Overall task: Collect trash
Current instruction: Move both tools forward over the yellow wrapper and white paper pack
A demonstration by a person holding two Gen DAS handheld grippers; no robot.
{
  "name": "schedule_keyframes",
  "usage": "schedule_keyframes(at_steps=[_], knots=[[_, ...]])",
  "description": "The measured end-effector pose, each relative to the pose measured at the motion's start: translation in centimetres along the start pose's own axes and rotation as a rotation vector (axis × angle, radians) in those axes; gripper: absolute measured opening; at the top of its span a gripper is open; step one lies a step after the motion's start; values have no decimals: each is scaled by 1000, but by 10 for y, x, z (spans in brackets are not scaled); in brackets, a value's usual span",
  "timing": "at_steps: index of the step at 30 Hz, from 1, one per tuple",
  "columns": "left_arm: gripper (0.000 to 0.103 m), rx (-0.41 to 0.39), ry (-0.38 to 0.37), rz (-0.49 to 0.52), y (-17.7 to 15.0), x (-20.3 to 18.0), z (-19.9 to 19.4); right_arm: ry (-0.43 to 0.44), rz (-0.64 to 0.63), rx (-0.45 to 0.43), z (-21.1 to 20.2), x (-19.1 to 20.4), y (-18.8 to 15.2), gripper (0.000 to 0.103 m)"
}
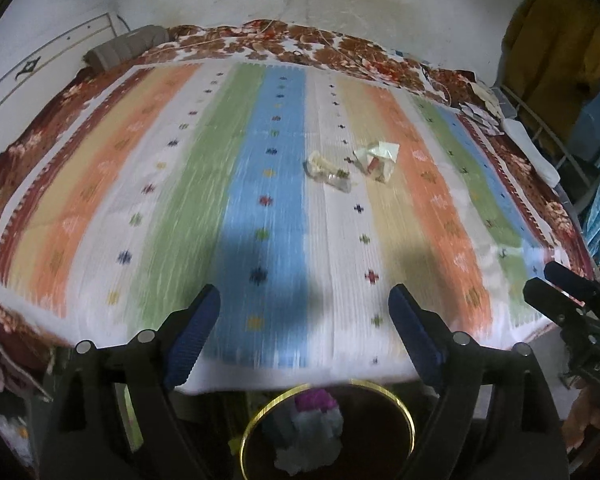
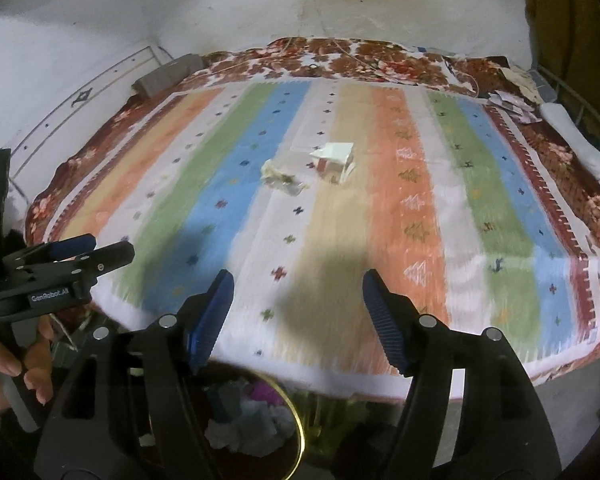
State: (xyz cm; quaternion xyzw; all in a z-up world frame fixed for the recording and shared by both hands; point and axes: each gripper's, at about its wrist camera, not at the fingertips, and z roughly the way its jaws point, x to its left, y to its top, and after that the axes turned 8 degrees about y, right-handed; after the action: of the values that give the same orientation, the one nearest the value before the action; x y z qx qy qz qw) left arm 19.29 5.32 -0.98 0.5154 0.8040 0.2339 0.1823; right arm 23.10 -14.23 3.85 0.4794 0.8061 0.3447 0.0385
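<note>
Two pieces of trash lie mid-bed on the striped bedspread [image 1: 260, 208]: a crumpled clear wrapper [image 1: 328, 172] [image 2: 282, 180] and a crumpled white paper carton [image 1: 378, 160] [image 2: 336, 160] to its right. A round gold-rimmed bin [image 1: 408, 416] [image 2: 296, 416] with crumpled trash inside stands on the floor below the bed's near edge. My left gripper [image 1: 304, 328] is open and empty above the bin. My right gripper [image 2: 298, 316] is open and empty at the bed's near edge. Each gripper shows in the other's view, the right one [image 1: 556, 284] and the left one [image 2: 100, 250].
A white wall stands behind the bed. A grey rolled cloth [image 1: 124, 50] lies at the far left corner. Papers and a white cloth [image 2: 572, 136] lie at the far right corner by a metal rail. A yellow garment [image 1: 556, 48] hangs at the right.
</note>
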Motion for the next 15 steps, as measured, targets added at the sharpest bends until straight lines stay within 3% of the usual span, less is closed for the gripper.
schedule_keyframes(at_steps=[15], knots=[[93,2,-46,0,54,-10,88,64,50,-21,72,-53,48,76]])
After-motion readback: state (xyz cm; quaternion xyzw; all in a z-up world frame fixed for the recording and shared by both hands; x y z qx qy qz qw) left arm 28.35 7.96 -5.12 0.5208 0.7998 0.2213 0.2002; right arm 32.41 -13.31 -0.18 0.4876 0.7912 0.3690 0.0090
